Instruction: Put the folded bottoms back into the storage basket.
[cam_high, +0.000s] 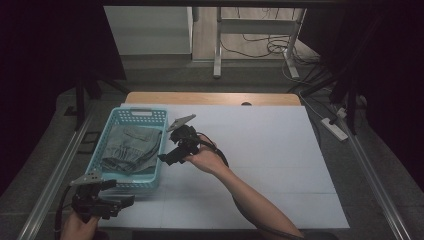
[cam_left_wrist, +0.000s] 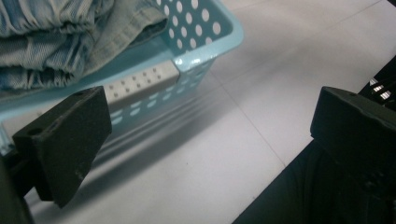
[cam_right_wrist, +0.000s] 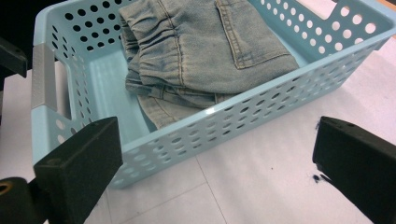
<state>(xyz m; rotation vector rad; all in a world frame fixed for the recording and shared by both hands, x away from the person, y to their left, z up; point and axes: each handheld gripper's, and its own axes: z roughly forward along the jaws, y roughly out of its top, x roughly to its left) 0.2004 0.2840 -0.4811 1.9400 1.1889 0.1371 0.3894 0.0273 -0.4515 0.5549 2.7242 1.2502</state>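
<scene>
The room is dim, with black darkness at both upper corners. A wooden worktop (cam_high: 212, 98) is covered by a pale sheet (cam_high: 260, 150) and stands on grey floor (cam_high: 165, 75). Beyond it rise the white metal legs of another table (cam_high: 218, 45), with dark cables (cam_high: 260, 47) tangled beneath. A white power strip (cam_high: 335, 128) lies at the right, and metal rails (cam_high: 55, 172) run along both sides.

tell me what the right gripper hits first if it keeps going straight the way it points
Most likely the near long wall of the light blue perforated basket. The open right gripper aims at that wall over the white table cover, with the folded denim garment behind it. Depth is hard to judge.
</scene>
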